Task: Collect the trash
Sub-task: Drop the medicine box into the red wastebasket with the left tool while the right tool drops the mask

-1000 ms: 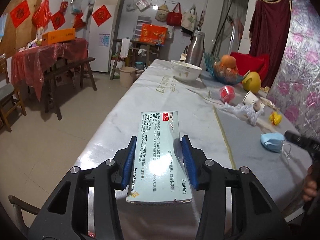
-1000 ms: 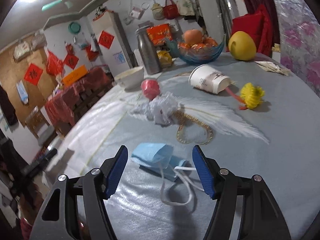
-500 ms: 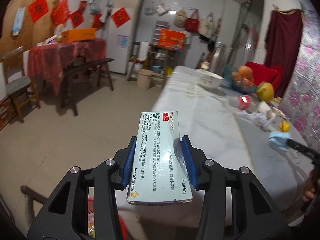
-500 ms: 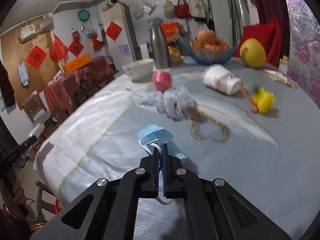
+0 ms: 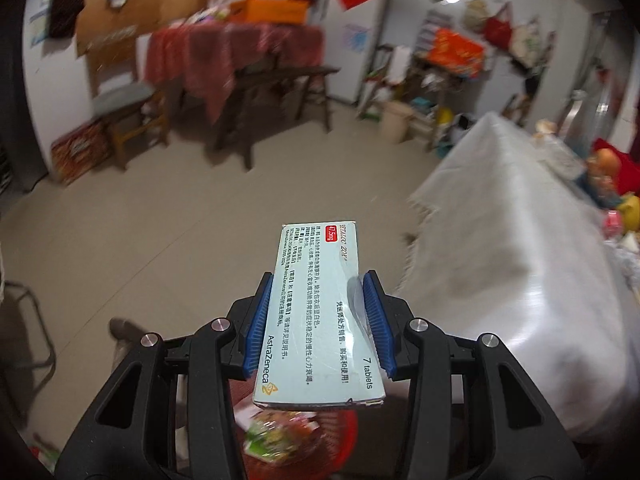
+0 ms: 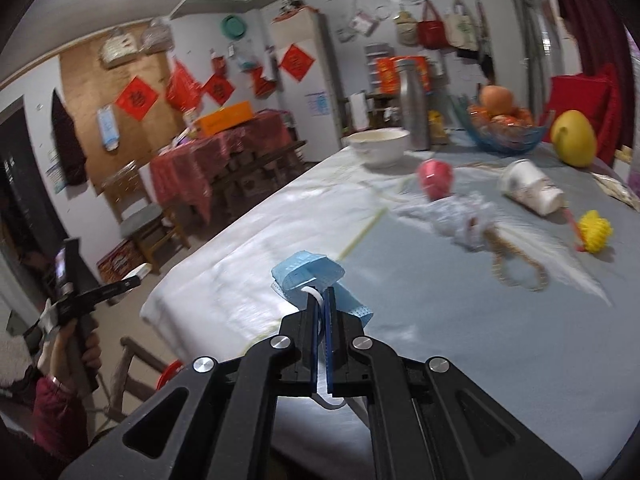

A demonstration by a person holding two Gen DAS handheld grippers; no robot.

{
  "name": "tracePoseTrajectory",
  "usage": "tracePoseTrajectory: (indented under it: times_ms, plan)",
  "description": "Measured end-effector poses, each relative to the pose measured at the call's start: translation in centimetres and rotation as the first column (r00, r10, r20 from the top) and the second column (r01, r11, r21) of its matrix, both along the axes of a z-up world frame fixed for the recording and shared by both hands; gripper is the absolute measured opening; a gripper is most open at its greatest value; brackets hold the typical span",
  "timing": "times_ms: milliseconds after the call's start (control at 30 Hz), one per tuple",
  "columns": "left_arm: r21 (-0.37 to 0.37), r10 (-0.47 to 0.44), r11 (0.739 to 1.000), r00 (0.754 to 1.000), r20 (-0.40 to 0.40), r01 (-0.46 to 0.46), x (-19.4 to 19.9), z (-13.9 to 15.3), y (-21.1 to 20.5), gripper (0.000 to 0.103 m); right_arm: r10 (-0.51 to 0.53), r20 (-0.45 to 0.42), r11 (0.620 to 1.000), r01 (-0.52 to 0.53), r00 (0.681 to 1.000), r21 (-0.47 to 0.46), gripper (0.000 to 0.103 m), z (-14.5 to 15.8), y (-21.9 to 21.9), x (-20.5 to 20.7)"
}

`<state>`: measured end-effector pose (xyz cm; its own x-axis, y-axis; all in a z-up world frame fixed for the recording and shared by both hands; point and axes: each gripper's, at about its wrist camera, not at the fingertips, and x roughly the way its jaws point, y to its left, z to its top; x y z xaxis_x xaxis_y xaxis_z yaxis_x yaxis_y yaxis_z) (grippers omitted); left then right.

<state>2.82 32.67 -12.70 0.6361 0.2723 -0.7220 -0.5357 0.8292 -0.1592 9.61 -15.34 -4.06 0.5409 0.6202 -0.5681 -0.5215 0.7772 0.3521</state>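
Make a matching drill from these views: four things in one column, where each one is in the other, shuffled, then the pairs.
Things:
1. medicine box
2. face mask
3. paper cup
4. red basket

Places:
A. lying on its side on the table
B. clamped in the left gripper
C. on the floor, below the left gripper
D. ear loop pinched in the right gripper

Pairs: 1-B, 2-D, 3-A, 4-C

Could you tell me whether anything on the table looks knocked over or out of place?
Yes. The paper cup lies on its side near the table's far end, beside a crumpled plastic bag and a loose chain. The fruit bowl and white bowl stand upright.
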Motion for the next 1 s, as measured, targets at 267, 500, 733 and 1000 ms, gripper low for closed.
tracePoseTrajectory:
  times_ms: [267,500,733,1000]
  plan:
    - [-0.043,0.022,0.999,0.995,-0.102,-0.027,-0.9,-3.2,2.4,0.045,0.191,-0.009,0.982,-0.191,0.982,-0.004,0.003,0.9,6.4,-2.0]
    - [-0.063,0.004,0.998,0.997,-0.08,-0.009,-2.1,-1.9,3.6,0.045,0.412,-0.014,0.911,-0.412,0.911,0.01,0.003,2.7,13.9,-4.8]
    - [-0.11,-0.081,0.991,0.996,-0.022,0.078,-1.9,0.3,4.1,0.045,0.545,-0.044,0.833,-0.547,0.837,-0.08,0.003,1.4,20.8,-8.9]
    - [-0.021,-0.247,0.969,0.958,-0.145,0.247,-3.0,-2.2,1.7,0.045,0.596,-0.126,0.776,-0.609,0.793,-0.162,0.003,-1.3,25.4,-10.8]
